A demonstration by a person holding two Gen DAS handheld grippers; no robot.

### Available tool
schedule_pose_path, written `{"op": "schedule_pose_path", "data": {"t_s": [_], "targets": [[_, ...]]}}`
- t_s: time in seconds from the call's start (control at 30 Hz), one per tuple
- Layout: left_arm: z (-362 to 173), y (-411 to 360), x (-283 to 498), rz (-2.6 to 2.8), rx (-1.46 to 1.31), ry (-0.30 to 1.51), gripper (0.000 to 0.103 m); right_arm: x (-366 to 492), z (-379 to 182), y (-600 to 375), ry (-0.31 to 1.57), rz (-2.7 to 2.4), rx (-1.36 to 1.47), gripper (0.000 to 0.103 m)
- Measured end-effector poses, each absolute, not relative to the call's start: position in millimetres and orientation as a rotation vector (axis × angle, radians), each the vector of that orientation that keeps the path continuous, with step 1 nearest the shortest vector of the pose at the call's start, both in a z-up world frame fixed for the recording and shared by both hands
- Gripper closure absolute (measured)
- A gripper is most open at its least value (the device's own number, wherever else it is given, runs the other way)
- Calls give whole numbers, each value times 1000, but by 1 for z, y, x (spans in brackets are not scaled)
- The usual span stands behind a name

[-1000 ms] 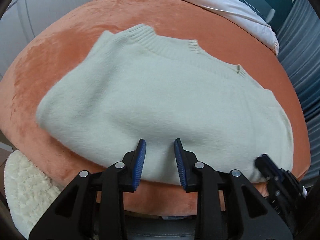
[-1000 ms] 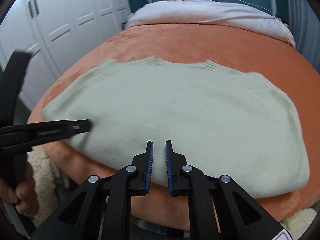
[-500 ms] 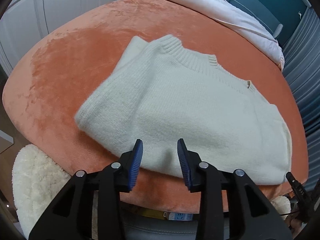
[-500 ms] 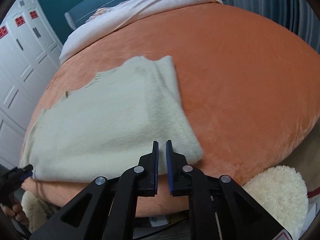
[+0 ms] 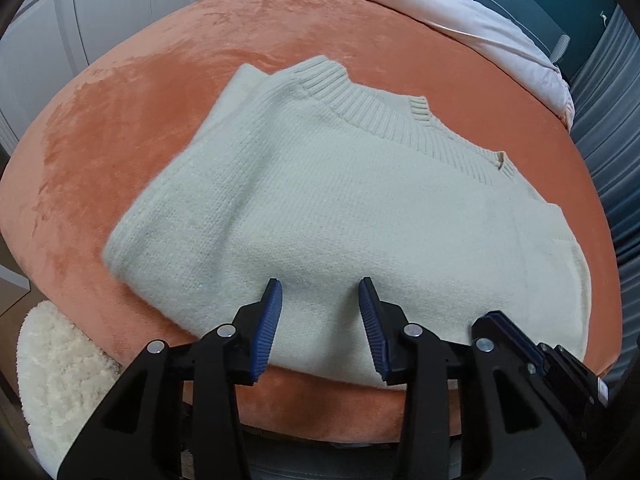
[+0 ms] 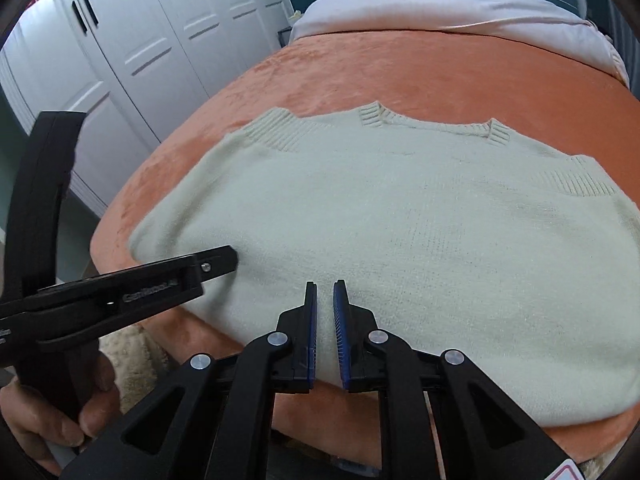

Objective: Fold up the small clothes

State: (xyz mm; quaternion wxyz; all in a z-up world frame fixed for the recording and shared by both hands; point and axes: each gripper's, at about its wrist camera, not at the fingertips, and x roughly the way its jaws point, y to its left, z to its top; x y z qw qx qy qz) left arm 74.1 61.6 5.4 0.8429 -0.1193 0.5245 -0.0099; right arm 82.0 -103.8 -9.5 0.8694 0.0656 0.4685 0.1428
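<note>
A cream knit sweater (image 5: 360, 208) lies folded and flat on the orange bedspread (image 5: 160, 92), with its ribbed collar at the far side. It also shows in the right wrist view (image 6: 400, 232). My left gripper (image 5: 320, 292) is open and empty, its blue pads just above the sweater's near edge. My right gripper (image 6: 325, 292) hovers over the near edge too, its jaws nearly together with a narrow gap and nothing between them. The left gripper's finger (image 6: 192, 272) shows at the left of the right wrist view.
The orange bedspread's front edge (image 6: 320, 412) drops off just below the sweater. A fluffy white rug (image 5: 60, 380) lies on the floor at the lower left. White wardrobe doors (image 6: 140, 40) stand at the left. Pale bedding (image 6: 460, 12) lies at the bed's far end.
The right gripper swung from the sweater's right end back to its near middle edge. The left gripper moved closer to the sweater and opened wider.
</note>
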Motion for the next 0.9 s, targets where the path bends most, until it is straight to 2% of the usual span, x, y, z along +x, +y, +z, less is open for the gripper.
{"op": "schedule_pose_path", "data": {"t_s": [0.1,0.2,0.3,0.4,0.53,0.67,0.8,0.83,0.9], "targets": [[0,73,73,-15,-262,1103,64,86,-16,-135,974,306,221,103],[-3,77,72,-30,-266,1092,62,80,-22,-177,969,119,185,103],[-5,74,70,-31,-232,1077,62,72,-38,-239,974,75,370,103],[-6,72,69,-35,-216,1065,62,55,-37,-277,947,-24,427,103],[-6,73,69,-40,-209,1065,62,39,-32,-294,927,-129,404,103],[-6,72,67,-39,-196,1064,62,24,-35,-308,913,-147,498,103],[-6,68,68,-29,-180,1068,62,19,-15,-307,885,-181,429,103],[-5,68,69,-23,-183,1075,62,22,-8,-308,876,-176,411,99],[3,68,72,-15,-206,1080,62,33,4,-306,851,-160,397,97]]}}
